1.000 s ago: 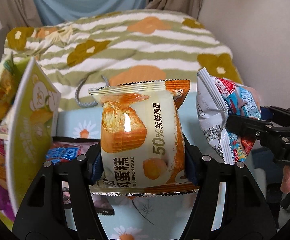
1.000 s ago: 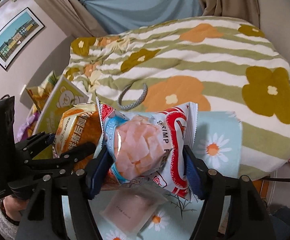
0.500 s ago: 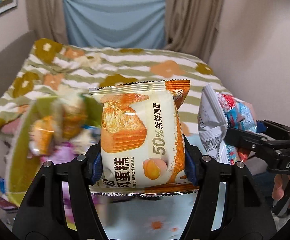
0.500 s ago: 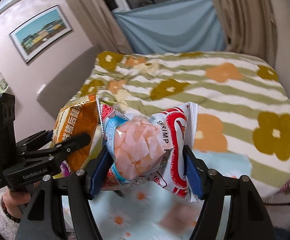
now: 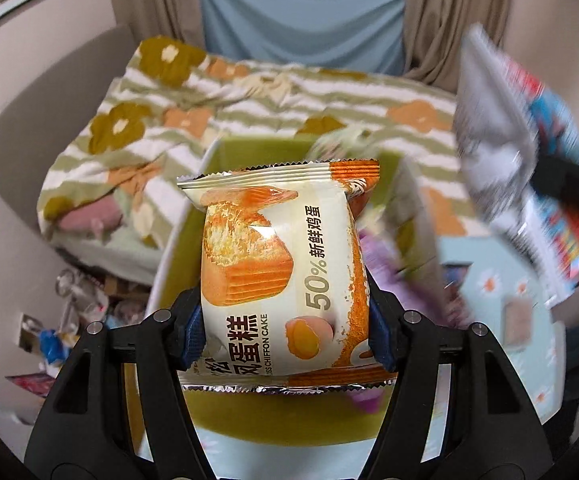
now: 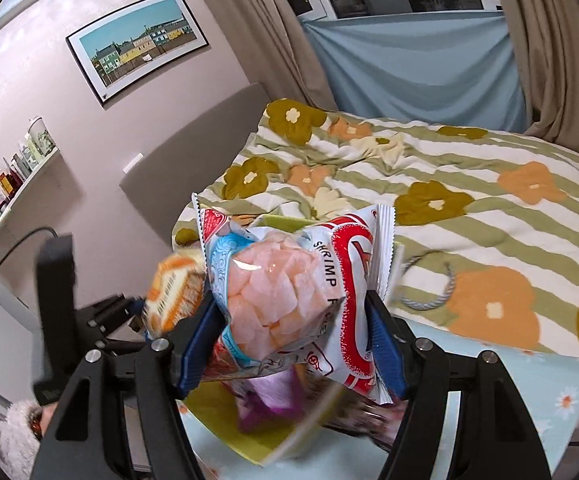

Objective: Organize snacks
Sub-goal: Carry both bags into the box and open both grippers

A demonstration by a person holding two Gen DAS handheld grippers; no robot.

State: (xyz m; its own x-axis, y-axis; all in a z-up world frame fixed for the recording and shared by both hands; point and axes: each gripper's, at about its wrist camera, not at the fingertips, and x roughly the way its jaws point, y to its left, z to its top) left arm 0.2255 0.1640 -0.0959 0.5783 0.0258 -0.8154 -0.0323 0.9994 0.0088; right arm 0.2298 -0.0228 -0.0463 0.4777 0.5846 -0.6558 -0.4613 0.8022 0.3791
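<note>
Two snack packets are held at once, one in each gripper. In the left wrist view, the left gripper (image 5: 285, 332) is pinched on the chiffon cake packet (image 5: 281, 272), which is gripped upright at frame centre with its blue pads pressed against both lower edges. Directly behind and below the packet, the green box (image 5: 225, 152) is seen, with a purple item inside it (blurred, not identifiable). At the upper right of the same view, the shrimp snack bag (image 5: 501, 152) is seen blurred.

In the right wrist view, the right gripper (image 6: 293, 336) is clamped on the shrimp snack bag (image 6: 289, 292), held at frame centre with pink chips visible through its clear window. The chiffon cake packet (image 6: 173, 288) is located just left of it. A floral quilt (image 6: 489, 208) covering the bed fills the right half of the frame, and a grey cord (image 6: 429, 292) lies on it.
</note>
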